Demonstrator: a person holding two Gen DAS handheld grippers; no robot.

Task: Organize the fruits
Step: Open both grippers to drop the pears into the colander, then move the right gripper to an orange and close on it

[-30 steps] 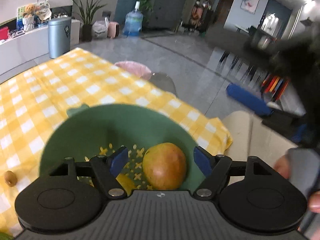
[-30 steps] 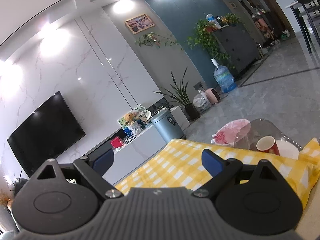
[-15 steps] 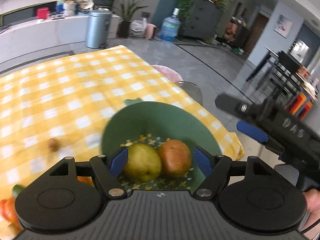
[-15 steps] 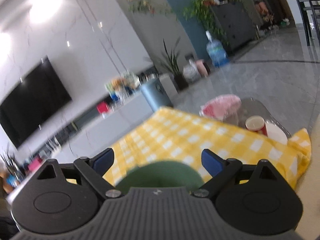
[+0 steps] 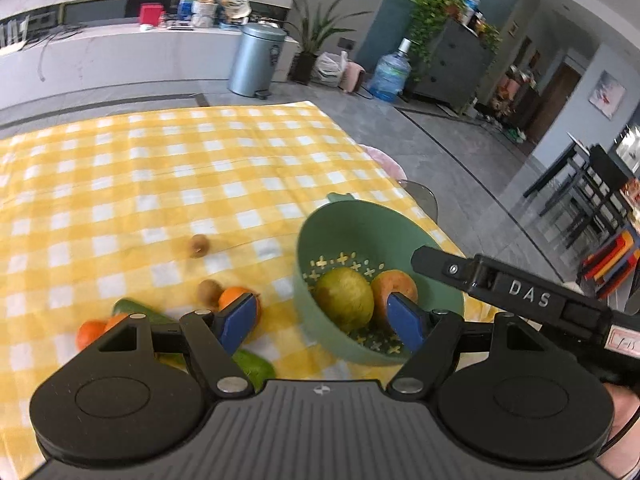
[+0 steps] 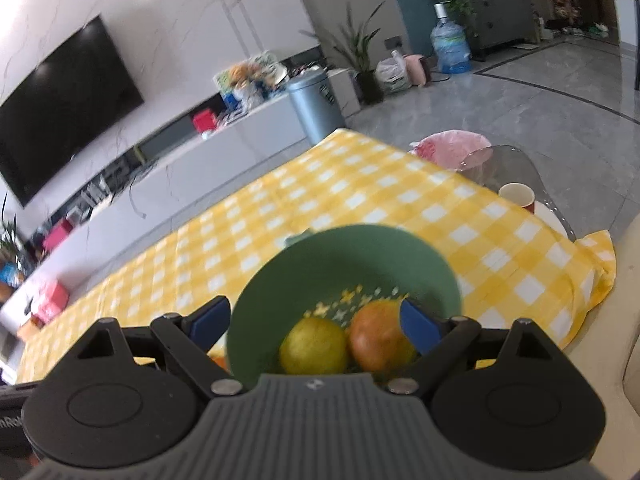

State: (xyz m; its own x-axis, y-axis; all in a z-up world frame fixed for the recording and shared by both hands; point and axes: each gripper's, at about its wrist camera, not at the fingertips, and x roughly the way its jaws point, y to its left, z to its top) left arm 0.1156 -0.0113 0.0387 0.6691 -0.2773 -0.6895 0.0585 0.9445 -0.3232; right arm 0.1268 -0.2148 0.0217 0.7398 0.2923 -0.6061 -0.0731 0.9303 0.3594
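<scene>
Both the left gripper (image 5: 322,316) and right gripper (image 6: 316,322) hung spread and empty. Green colander (image 5: 340,224) held two fruits; next, the orange (image 5: 234,296) at nine o'clock needed collecting.

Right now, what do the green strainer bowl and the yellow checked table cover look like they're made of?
Green strainer bowl: probably moulded plastic, matte to satin; even colour, thin smooth wall, cross-shaped holes cut cleanly in the bottom. Yellow checked cover: looks like woven cloth, matte; it shows soft creases and drapes over the table corner in the right wrist view.
</scene>
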